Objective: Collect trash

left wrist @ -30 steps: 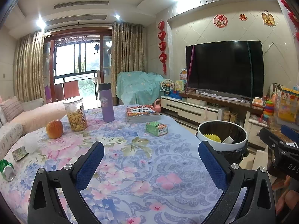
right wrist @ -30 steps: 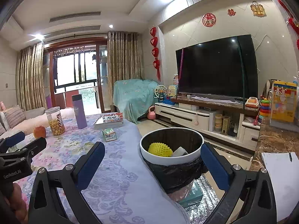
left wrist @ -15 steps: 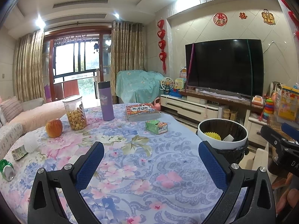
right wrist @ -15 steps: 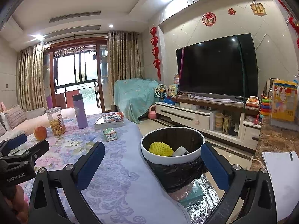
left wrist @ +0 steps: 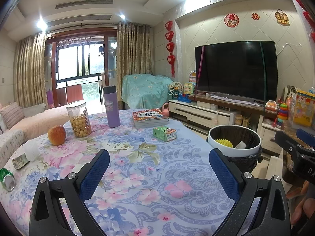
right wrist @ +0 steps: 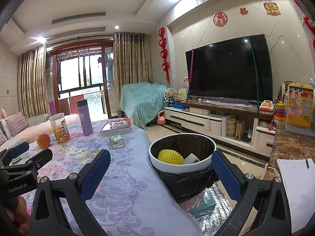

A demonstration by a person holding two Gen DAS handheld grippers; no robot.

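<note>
While both tools hang idle above the floral-cloth table (left wrist: 137, 177), nothing is gripped: left gripper (left wrist: 159, 169) and right gripper (right wrist: 160, 169) each stand spread wide, empty. Trash bin (right wrist: 183, 169), black-lined, sits just off the table's right edge, likely for easy drops; inside lie a yellow foam net (right wrist: 170, 157) and something white. Green carton (left wrist: 164, 133) lies mid-table. Crushed can (left wrist: 6, 179) and wrapper (left wrist: 19, 160) wait at the left edge.

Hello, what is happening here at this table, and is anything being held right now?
A person holds two grippers over a floral table, collecting trash. The left gripper and right gripper are both open and empty. The bin beside the table already holds a yellow foam net. A green carton and a crushed can remain on the table.
</note>
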